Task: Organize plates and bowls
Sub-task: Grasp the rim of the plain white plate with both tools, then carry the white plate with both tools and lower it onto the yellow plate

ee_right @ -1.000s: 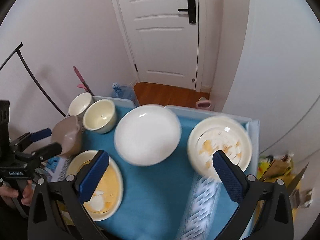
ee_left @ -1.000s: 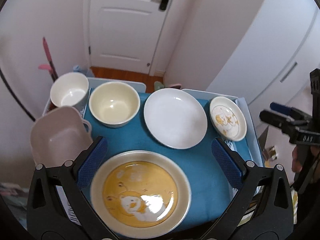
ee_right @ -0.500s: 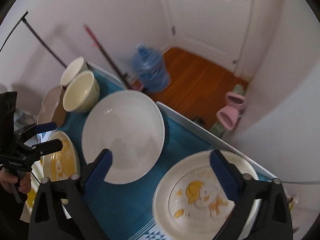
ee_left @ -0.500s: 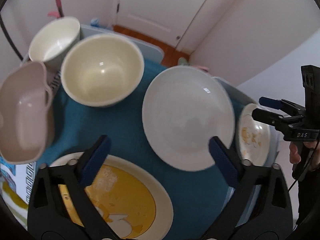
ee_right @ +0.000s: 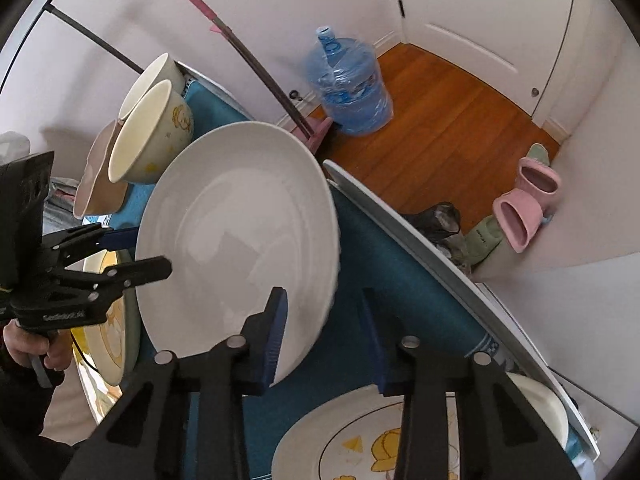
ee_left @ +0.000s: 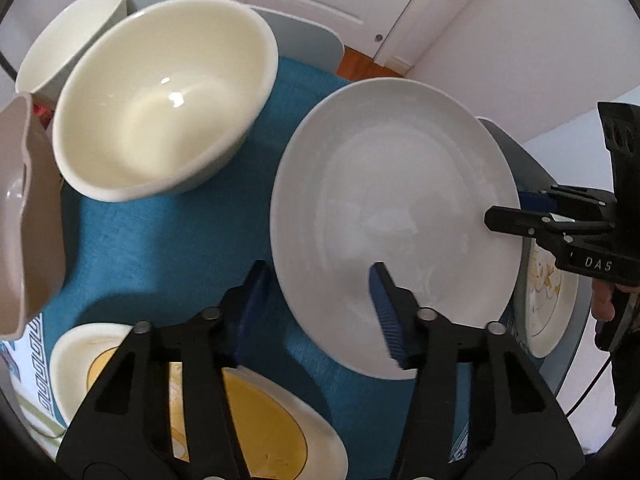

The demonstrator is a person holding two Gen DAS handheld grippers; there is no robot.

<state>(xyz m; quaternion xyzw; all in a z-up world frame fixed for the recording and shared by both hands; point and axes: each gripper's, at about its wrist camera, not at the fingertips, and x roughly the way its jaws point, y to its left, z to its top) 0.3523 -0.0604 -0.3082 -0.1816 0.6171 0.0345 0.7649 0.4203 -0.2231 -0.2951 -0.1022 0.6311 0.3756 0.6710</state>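
- The table point(ee_left: 160, 232) wears a blue cloth and is crowded, so I keep my moves small: dishes lie close on every side.
- The white plate point(ee_left: 396, 216) lies flat in the middle of the cloth, and both my grippers straddle its rim on opposite edges. This is the piece I judge to be in hand.
- The yellow plate point(ee_left: 272, 432) lies near my left side, just beside the white one. I would lift the white plate clear before I carry it across, so the rims do not knock.
- The cream bowl point(ee_left: 160, 96) stands beyond my left gripper, with a white bowl point(ee_left: 68, 36) and a beige dish point(ee_left: 24, 216) behind and beside it. I keep the plate level and away from them.
- The small plate point(ee_right: 400, 444) with a cartoon print lies just below my right gripper. I should not drag my lower finger over it.
- My left gripper point(ee_left: 316, 312) is closing; the plate's edge is between its fingers, one over the plate and one outside on the cloth. The pads do not seem to press yet.
- My right gripper point(ee_right: 324, 336) is closing too, with the far rim between its fingers and a gap left at the outer pad.
- To do this well I close both evenly, take only the rim, and lift with both hands together so the plate does not tilt or slip.
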